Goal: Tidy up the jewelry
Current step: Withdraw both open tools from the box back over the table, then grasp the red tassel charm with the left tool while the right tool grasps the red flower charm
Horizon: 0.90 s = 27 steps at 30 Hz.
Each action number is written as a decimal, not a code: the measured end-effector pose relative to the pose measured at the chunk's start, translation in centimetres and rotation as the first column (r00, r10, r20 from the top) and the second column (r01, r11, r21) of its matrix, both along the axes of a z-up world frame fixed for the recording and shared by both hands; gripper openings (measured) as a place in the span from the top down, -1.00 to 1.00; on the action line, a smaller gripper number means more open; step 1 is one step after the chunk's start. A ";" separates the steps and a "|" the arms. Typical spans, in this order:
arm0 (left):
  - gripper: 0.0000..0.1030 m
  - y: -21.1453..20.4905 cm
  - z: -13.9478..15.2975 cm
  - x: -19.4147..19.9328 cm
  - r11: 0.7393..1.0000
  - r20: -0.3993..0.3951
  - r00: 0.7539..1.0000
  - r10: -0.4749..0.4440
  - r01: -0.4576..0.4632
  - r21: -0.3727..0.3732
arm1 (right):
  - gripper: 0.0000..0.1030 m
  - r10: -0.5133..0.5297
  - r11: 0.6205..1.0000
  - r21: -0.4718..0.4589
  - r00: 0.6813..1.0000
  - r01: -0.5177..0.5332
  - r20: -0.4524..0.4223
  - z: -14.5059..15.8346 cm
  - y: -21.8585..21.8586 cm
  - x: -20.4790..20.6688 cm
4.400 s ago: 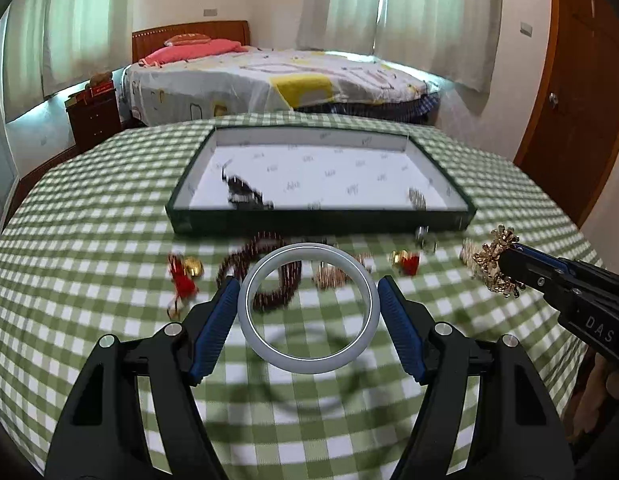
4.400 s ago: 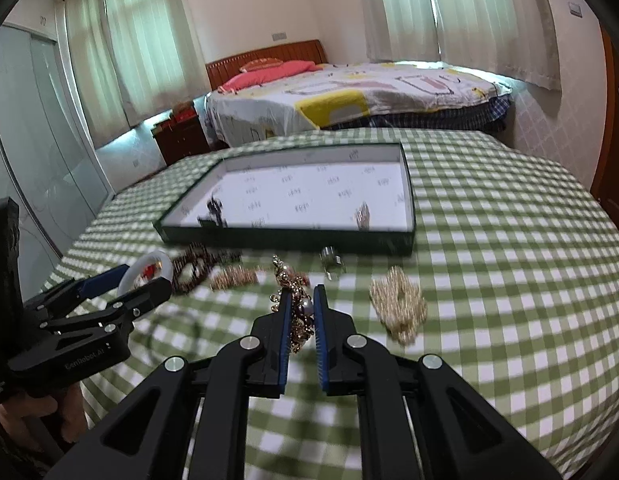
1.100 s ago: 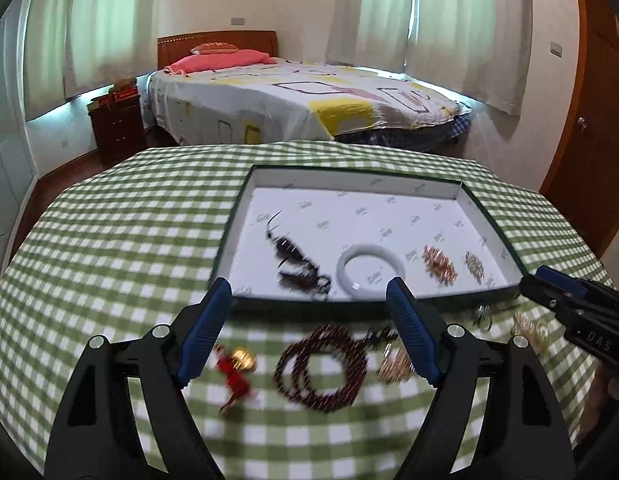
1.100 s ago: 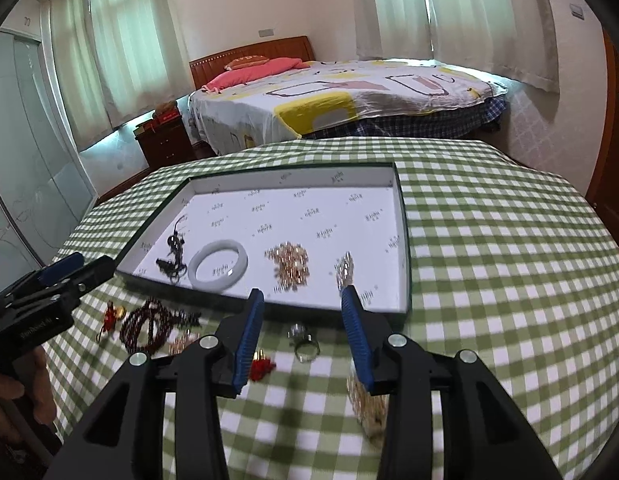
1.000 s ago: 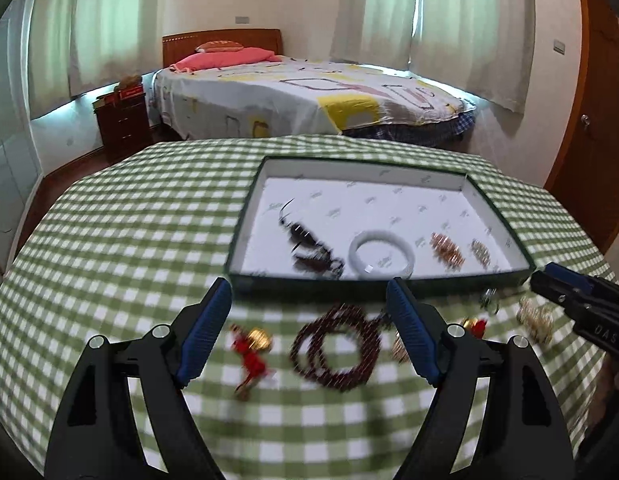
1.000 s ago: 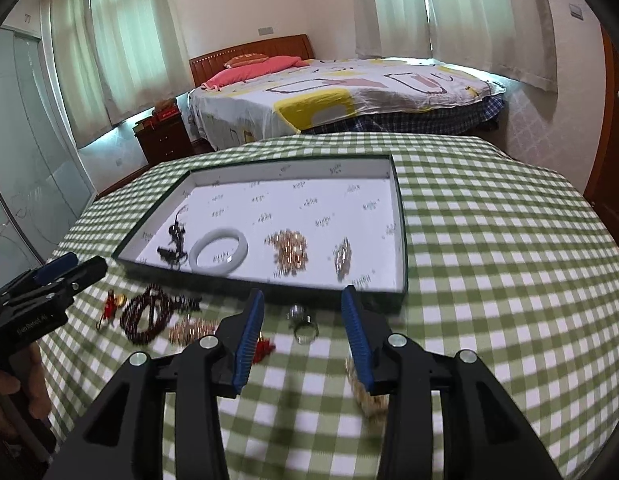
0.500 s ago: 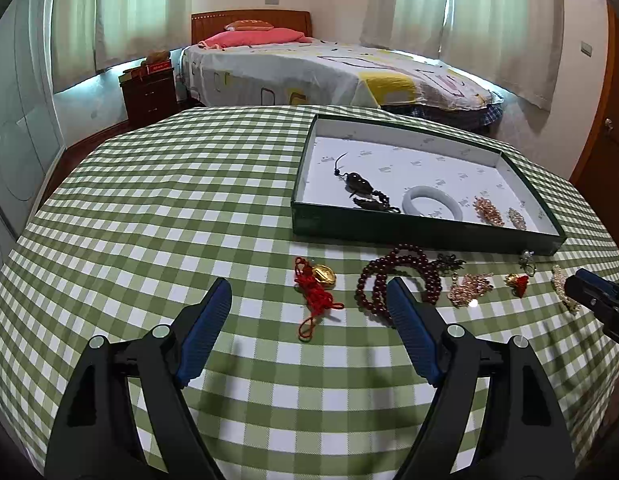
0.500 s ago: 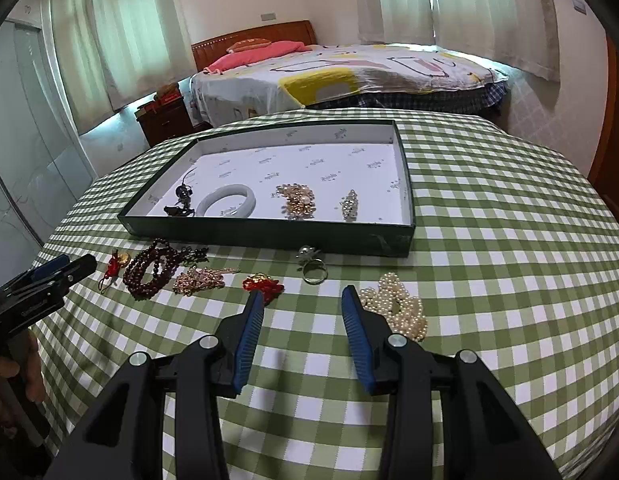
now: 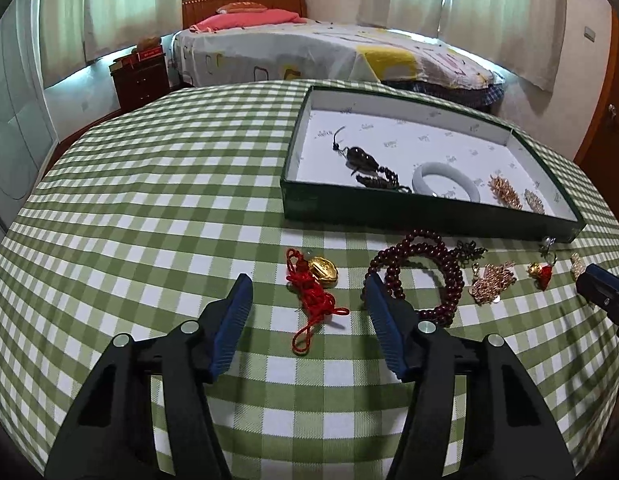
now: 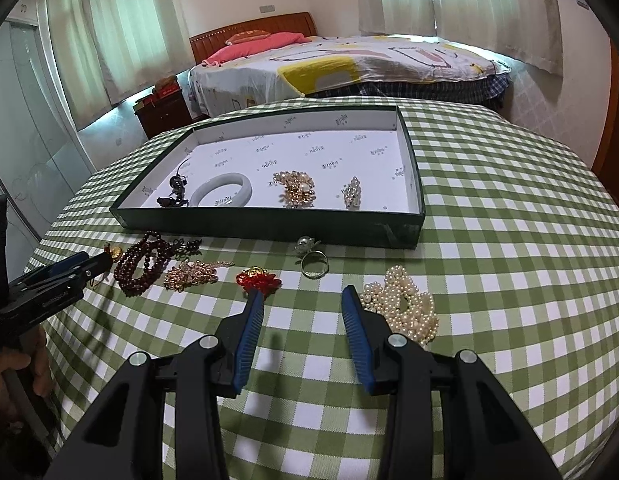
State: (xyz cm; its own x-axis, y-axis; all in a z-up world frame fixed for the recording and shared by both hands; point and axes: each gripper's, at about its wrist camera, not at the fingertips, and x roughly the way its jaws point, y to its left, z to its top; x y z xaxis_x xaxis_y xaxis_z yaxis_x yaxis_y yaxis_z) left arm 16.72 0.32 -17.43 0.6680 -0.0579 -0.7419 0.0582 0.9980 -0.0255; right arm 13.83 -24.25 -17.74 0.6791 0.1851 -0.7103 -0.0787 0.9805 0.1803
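A dark green tray with a white lining holds a black pendant, a white bangle, a gold cluster and a small brooch. In front of it on the checked cloth lie a red cord with a gold charm, a dark red bead bracelet, a gold chain piece, a small red charm, a ring and a pearl heap. My left gripper is open around the red cord. My right gripper is open between the red charm and the pearls.
The round table has a green and white checked cloth that falls off at the edges. A bed and a dark nightstand stand behind it. A wooden door is at the right.
The bangle and gold cluster held 4.4 s ago now lie in the tray. Both grippers have pulled back from the tray and dropped low over the loose pieces, both open.
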 end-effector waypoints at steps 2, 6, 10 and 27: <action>-0.02 -0.1 -0.3 0.2 1.000 -0.010 1.000 -0.007 0.007 -0.003 | 0.21 0.003 1.000 0.000 1.000 -0.003 -0.004 -0.1 0.1 0.2; 0.10 0.0 -0.7 0.5 1.000 -0.020 1.000 -0.007 0.007 -0.012 | 0.21 0.006 1.000 0.002 1.000 -0.006 -0.011 -0.3 0.2 0.4; 0.38 0.1 -0.7 0.5 1.000 -0.015 1.000 -0.005 0.005 -0.001 | 0.21 0.008 1.000 0.005 1.000 -0.008 -0.019 -0.6 0.2 0.6; 0.80 0.7 0.8 -1.1 1.000 0.051 0.999 -0.008 0.008 -0.013 | 0.21 0.051 0.999 -0.008 0.998 -0.051 -0.023 -0.6 2.1 1.4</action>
